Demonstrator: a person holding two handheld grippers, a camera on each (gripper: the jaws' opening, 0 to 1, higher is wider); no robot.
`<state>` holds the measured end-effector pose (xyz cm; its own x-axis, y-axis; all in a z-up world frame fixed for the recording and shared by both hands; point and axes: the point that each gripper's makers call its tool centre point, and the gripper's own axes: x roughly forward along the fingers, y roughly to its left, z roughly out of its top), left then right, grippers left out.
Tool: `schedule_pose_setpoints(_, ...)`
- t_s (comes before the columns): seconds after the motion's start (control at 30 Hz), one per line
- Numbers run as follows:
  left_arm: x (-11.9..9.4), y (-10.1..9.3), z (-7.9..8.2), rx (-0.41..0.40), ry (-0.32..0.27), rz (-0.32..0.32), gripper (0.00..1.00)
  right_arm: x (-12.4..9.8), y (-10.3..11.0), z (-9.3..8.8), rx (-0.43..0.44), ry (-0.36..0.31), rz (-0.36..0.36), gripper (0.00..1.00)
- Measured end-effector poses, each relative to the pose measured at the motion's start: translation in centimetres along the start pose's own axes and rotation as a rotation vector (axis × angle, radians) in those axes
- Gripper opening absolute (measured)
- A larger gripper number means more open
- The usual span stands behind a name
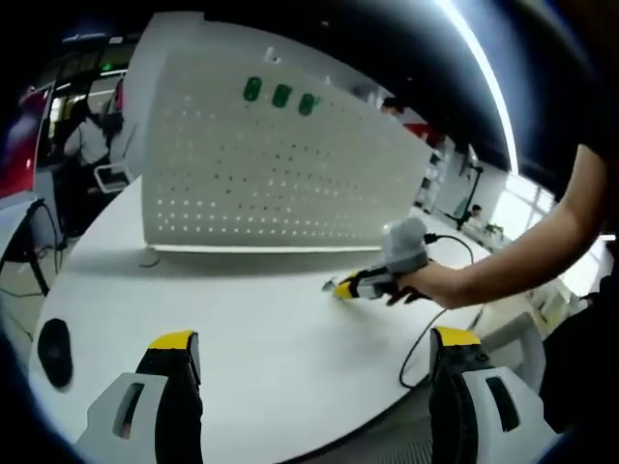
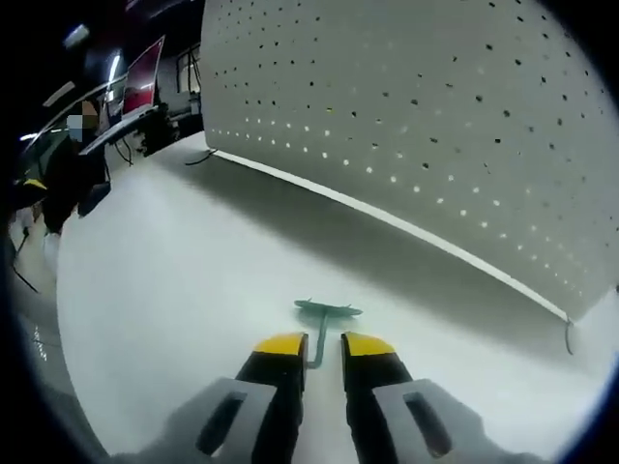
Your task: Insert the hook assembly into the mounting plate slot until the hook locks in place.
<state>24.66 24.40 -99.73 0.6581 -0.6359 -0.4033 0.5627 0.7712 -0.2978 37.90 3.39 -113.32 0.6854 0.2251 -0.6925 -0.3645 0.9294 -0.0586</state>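
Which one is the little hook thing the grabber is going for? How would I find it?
Find the big white board full of holes standing on the white table. In front of it, the small green hook lies flat, its stem between the right gripper jaws, unlike the three green hooks already hanging high up.

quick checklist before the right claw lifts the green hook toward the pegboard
1. Green hook between the right claw tips: ok, its stem runs down into the narrow gap.
2. Firm grip on the hook: cannot tell, contact with the pads is hidden.
3. Hook lying on the white table: ok, not yet lifted.
4. Pegboard upright and in sight: ok, standing on the table, with three green hooks already hanging near its top.
5. Left claw clear of the path: ok, open, holding nothing, well back from the board.
6. Black cable near the right claw: cannot tell whether it would snag.
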Motion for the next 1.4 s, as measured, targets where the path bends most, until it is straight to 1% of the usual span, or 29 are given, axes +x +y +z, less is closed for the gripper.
schedule_pose_setpoints(0.03, 0.0, 0.0, 0.0, -0.002, 0.001, 0.0, 1.0, 0.0, 0.1, 0.2, -0.003, -0.017, 0.002, 0.1)
schedule_pose_setpoints(0.1, 0.0, 0.2, 0.1, -0.01, -0.004, 0.006, 1.0, -0.1, 0.1, 0.1, -0.018, -0.015, -0.007, 0.1)
schedule_pose_setpoints(0.23, -0.1, 0.2, 0.2, -0.012, -0.01, 0.01, 1.0, -0.1, 0.8, 0.1, -0.005, -0.02, 0.018, 0.02)
schedule_pose_setpoints(0.33, -0.2, 0.2, 0.1, -0.005, -0.004, 0.011, 0.99, -0.2, 1.0, 0.2, -0.024, -0.02, 0.009, 0.01)
schedule_pose_setpoints(0.4, -0.5, 0.4, 0.2, -0.011, -0.016, 0.018, 0.99, -0.2, 1.2, 0.2, -0.055, -0.011, 0.001, 0.01)
schedule_pose_setpoints(0.43, -0.6, 0.6, 0.4, -0.017, -0.026, 0.023, 0.99, -0.2, 1.2, 0.3, -0.056, -0.01, 0.002, 0.01)
schedule_pose_setpoints(0.47, -0.6, 0.6, 0.5, -0.021, -0.029, 0.022, 0.99, -0.2, 1.0, 0.3, -0.043, -0.011, 0.003, 0.01)
schedule_pose_setpoints(0.57, -0.5, 0.6, 0.4, -0.019, -0.027, 0.021, 0.99, -0.2, 0.9, 0.1, 0.039, -0.008, 0.007, 0.0)
schedule_pose_setpoints(0.63, -0.4, 0.6, 0.3, -0.002, -0.017, 0.026, 0.98, -0.2, 0.8, 0.1, 0.05, -0.011, 0.012, 0.0)
schedule_pose_setpoints(0.67, -0.4, 0.7, 0.2, 0.008, -0.011, 0.029, 0.97, -0.5, 1.0, -0.1, 0.106, -0.002, 0.022, 0.0)
schedule_pose_setpoints(0.73, -0.4, 0.8, 0.1, 0.008, -0.008, 0.031, 0.97, -1.1, 0.8, 0.2, 0.158, -0.031, 0.017, 0.0)
schedule_pose_setpoints(0.8, -0.3, 0.9, 0.1, 0.005, -0.005, 0.033, 0.98, -1.9, 0.8, 0.3, 0.185, -0.04, 0.02, 0.0)
schedule_pose_setpoints(1.07, -0.2, 0.5, -0.1, 0.019, 0.002, 0.022, 0.97, -4.4, 0.6, 0.5, 0.264, -0.084, 0.038, 0.0)
schedule_pose_setpoints(1.1, -0.3, 0.5, -0.1, 0.019, 0.001, 0.024, 0.97, -5.1, 0.7, 0.6, 0.283, -0.094, 0.043, 0.0)
schedule_pose_setpoints(1.17, -0.2, 0.5, 0.0, 0.014, -0.004, 0.025, 0.97, -5.9, 0.7, 0.8, 0.281, -0.109, 0.04, 0.0)
schedule_pose_setpoints(1.2, -0.3, 0.5, 0.0, 0.013, -0.006, 0.026, 0.97, -6.2, 0.6, 1.0, 0.265, -0.12, 0.034, 0.0)
schedule_pose_setpoints(1.23, -0.3, 0.5, 0.1, 0.013, -0.009, 0.03, 0.97, -6.5, 0.7, 0.7, 0.256, -0.114, 0.031, 0.0)
schedule_pose_setpoints(1.27, -0.4, 0.5, 0.1, 0.015, -0.013, 0.033, 0.97, -6.7, 0.6, 0.6, 0.261, -0.112, 0.031, 0.0)
schedule_pose_setpoints(1.3, -0.4, 0.5, 0.2, 0.02, -0.017, 0.035, 0.97, -7.1, 0.4, 0.6, 0.295, -0.122, 0.027, 0.0)
schedule_pose_setpoints(1.37, -0.3, 0.4, 0.2, 0.021, -0.018, 0.03, 0.96, -7.7, 0.3, 0.7, 0.297, -0.132, 0.026, 0.0)
schedule_pose_setpoints(1.4, -0.3, 0.3, 0.2, 0.027, -0.019, 0.03, 0.97, -8.2, 0.3, 1.0, 0.307, -0.148, 0.024, 0.0)
